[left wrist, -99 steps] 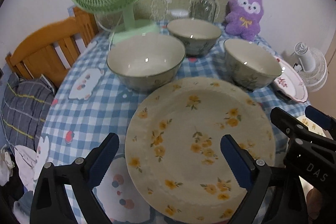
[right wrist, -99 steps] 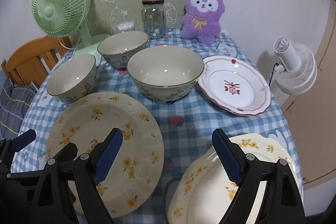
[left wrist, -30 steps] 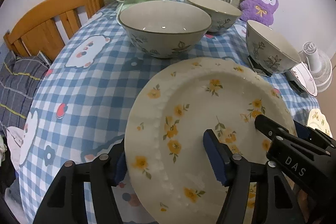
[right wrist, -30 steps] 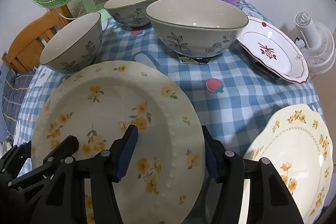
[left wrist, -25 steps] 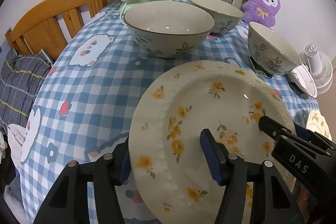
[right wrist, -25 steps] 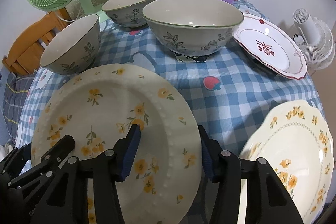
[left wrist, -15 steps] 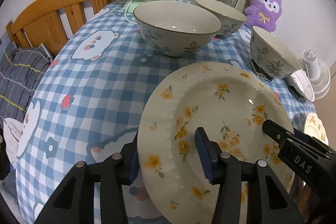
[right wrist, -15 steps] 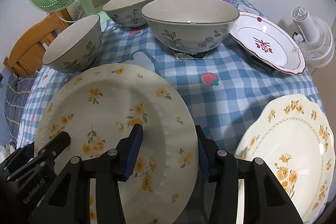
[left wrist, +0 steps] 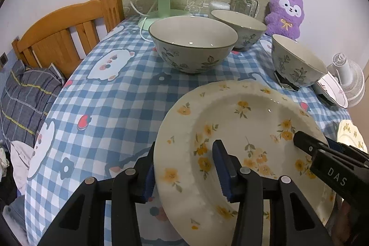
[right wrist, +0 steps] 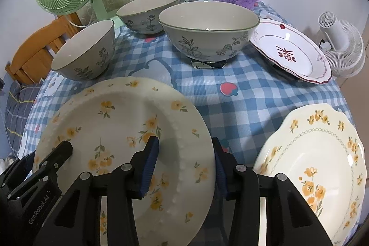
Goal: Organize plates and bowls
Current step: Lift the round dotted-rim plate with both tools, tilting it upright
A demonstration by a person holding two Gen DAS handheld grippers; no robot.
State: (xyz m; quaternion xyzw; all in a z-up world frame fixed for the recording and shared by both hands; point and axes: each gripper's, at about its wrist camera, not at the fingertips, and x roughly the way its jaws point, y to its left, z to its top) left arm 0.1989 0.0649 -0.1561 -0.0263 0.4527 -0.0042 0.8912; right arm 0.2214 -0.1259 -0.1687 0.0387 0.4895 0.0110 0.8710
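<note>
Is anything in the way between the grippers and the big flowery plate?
No, nothing visible. The plate already has its rim between the jaws of the left gripper and the right gripper, and both are closing on it from opposite sides.

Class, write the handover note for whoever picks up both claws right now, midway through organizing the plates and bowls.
Left claw: jaws closing, with the left rim of the large floral plate between them.
Right claw: jaws closing, with the same plate's right rim between them.
Also on the table: scalloped plate near right, red-trimmed plate far right; large bowl, medium bowl and small bowl behind, unstacked.
Done: nothing is stacked yet.
Left: lift the floral plate, probably gather the plates, then nest the bowls.
</note>
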